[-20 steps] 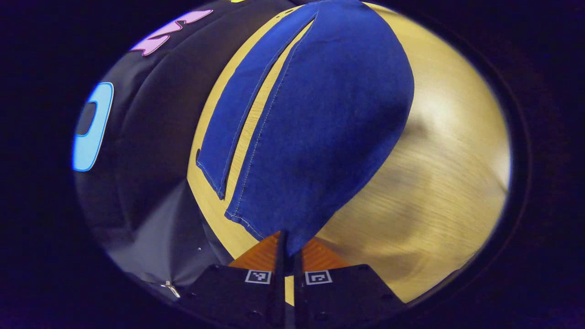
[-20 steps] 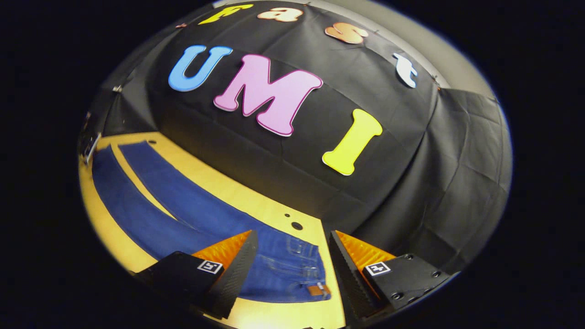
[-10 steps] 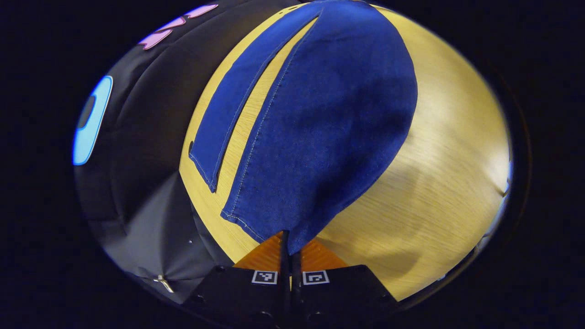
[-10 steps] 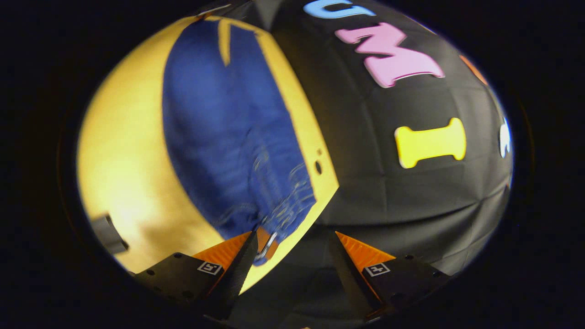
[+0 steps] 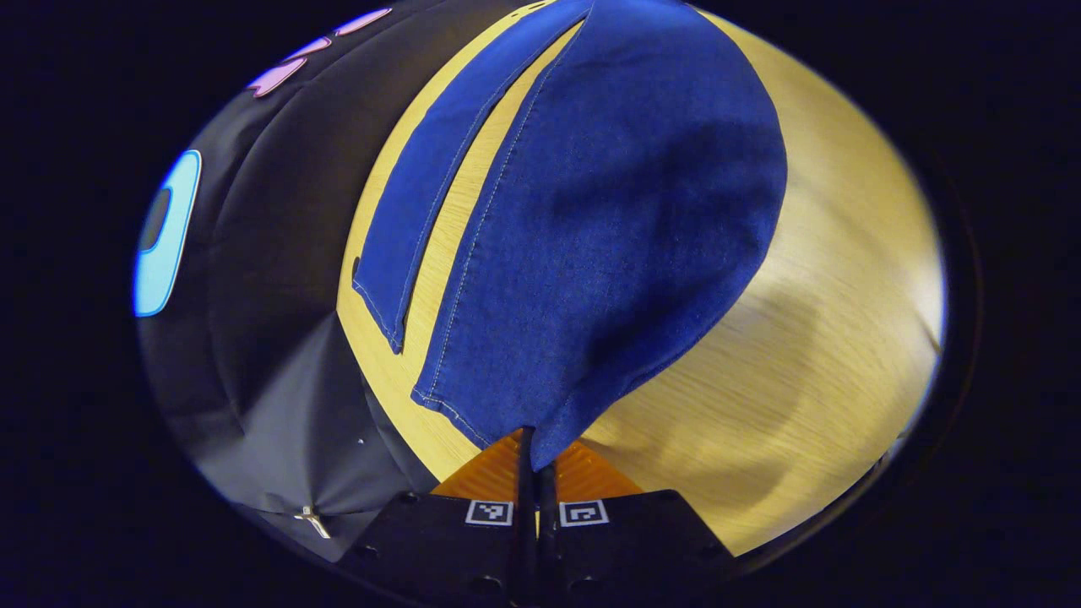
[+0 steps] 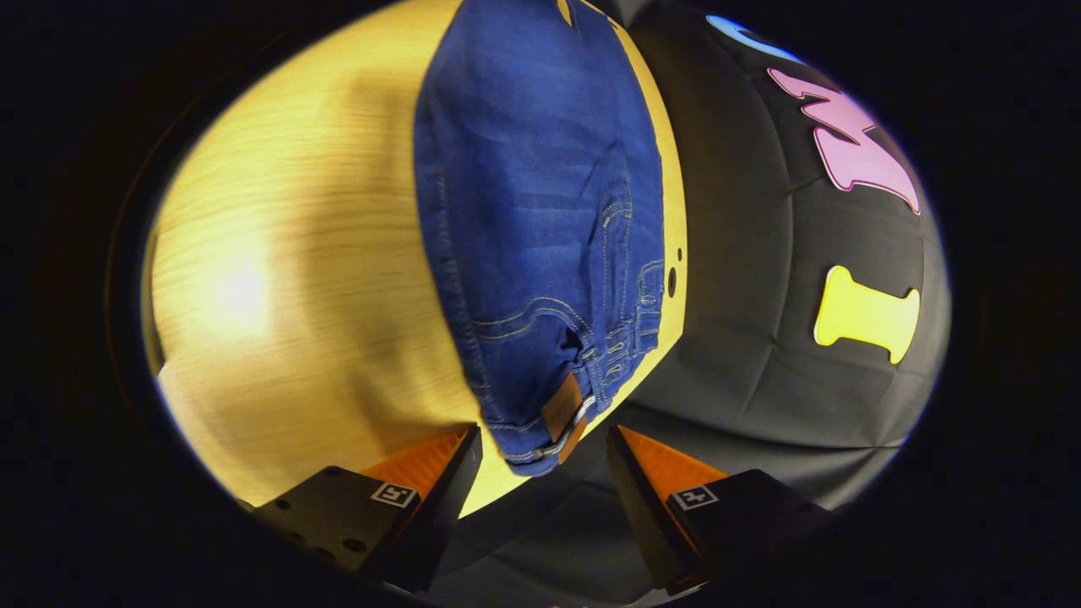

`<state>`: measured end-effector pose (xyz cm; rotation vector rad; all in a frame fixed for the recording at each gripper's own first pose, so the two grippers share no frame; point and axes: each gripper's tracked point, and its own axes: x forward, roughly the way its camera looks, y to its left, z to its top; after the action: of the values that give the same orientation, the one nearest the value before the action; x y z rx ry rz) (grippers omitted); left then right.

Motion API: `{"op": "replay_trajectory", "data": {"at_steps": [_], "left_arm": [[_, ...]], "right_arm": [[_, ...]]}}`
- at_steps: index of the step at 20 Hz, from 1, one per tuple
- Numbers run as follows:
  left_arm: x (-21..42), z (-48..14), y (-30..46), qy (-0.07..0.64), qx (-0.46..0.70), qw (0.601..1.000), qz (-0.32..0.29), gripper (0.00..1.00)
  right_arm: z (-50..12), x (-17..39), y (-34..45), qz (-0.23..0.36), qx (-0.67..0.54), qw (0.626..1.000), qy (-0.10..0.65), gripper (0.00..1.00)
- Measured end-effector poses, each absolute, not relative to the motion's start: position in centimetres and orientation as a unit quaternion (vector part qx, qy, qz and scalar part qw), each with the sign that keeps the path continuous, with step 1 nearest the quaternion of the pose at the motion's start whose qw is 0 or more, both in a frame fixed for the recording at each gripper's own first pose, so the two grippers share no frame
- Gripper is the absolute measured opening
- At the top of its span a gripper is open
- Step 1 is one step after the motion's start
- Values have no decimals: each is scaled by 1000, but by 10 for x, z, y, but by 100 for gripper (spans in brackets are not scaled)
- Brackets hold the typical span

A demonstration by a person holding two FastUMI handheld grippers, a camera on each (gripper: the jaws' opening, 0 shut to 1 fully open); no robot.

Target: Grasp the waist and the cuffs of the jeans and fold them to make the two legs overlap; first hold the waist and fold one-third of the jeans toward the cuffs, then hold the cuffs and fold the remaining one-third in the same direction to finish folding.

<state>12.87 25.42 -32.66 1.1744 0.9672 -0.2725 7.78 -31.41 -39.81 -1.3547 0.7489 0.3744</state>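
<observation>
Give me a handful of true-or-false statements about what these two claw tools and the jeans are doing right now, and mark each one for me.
1. The left gripper is clamped on a cuff of the jeans. True.
2. The right gripper is closed on the waist. False: its fingers stand apart on either side of the waist.
3. The two legs already overlap. False: a strip of table shows between them.
4. The jeans lie on a wooden table. True.
</observation>
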Motion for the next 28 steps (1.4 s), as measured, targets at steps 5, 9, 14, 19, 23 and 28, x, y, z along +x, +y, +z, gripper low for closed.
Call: {"op": "replay_trajectory", "data": {"at_steps": [5, 9, 14, 19, 23, 28], "left_arm": [[130, -324, 251, 429, 534, 719, -121, 6], [131, -323, 250, 427, 528, 725, -116, 6], [129, -324, 251, 430, 519, 731, -103, 6], [96, -327, 242, 456, 493, 731, -124, 6], [53, -332, 233, 504, 405, 749, -144, 6], [83, -282, 227, 514, 323, 774, -178, 6]], "right_arm": [[-412, 91, -317, 161, -622, 685, 345, 86], [-423, 88, -316, 168, -630, 670, 355, 48], [-426, 87, -315, 189, -607, 676, 373, 14], [-423, 73, -313, 248, -599, 658, 383, 7], [-407, 82, -318, 264, -609, 646, 377, 7], [-344, 141, -318, 250, -572, 687, 372, 5]]}}
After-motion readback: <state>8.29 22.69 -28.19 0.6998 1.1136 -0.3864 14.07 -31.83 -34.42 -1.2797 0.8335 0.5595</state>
